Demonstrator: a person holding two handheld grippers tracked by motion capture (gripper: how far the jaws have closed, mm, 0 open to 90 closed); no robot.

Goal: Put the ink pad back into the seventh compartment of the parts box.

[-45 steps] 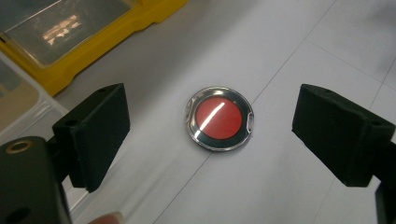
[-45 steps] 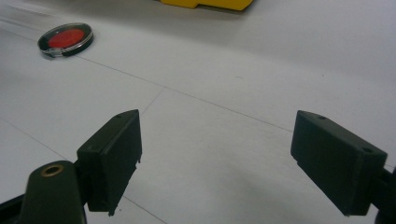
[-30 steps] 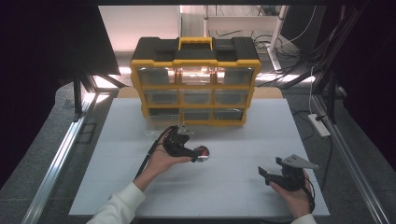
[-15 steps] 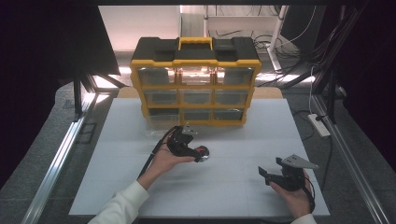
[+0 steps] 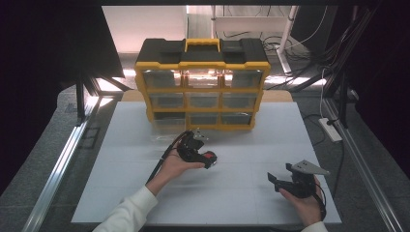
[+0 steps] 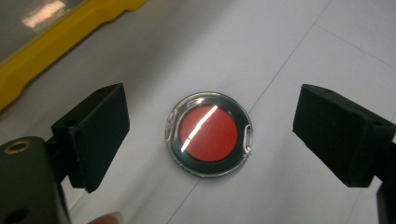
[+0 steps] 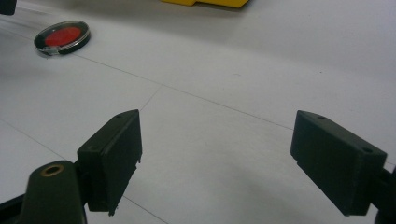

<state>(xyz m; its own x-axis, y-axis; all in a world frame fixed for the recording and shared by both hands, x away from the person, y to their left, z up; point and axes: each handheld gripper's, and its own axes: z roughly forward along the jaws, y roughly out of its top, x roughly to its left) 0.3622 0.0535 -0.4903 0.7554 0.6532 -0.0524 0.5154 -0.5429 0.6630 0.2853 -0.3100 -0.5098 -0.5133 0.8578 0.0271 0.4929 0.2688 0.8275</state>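
Between the spread jaws of the left gripper point(image 6: 210, 135) lies the red disc point(image 6: 208, 134) (flat on the white table point(image 5: 241, 198)), touched by neither pad; from the right gripper point(image 7: 217, 154), jaws apart, it sits at ten o'clock.

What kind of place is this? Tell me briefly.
Probably a lab or workshop bench: a yellow drawer cabinet on a white table, loose cables behind, metal framing alongside.
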